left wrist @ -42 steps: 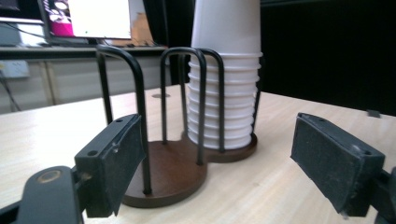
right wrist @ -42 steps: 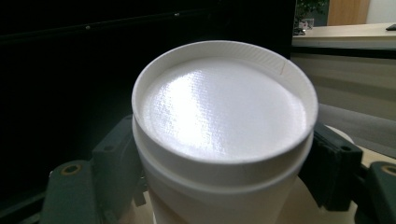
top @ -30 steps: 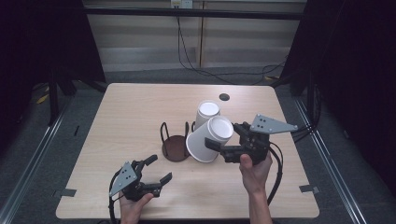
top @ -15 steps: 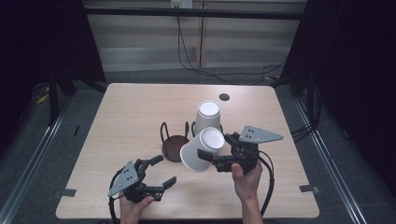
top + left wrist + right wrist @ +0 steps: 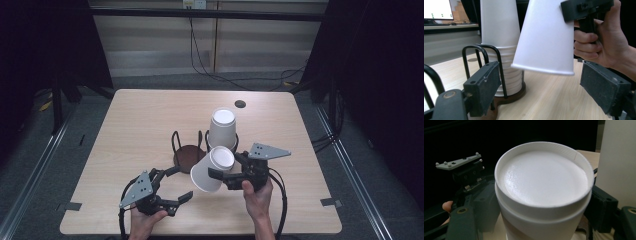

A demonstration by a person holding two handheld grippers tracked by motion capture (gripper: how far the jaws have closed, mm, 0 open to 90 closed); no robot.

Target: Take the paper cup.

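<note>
Right gripper (image 5: 220, 176) clamped on tilted paper cup (image 5: 210, 169); cup stack (image 5: 222, 129) in holder (image 5: 189, 156) just behind. Left gripper (image 5: 172, 187) agape, rim visible between jaws.

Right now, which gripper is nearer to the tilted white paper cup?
Right. The right gripper has its jaws clamped on the cup, holding it above the table. The left gripper sits open, lower and to the cup's left, apart from it.

Matt white paper cup (image 5: 212, 170)
</note>
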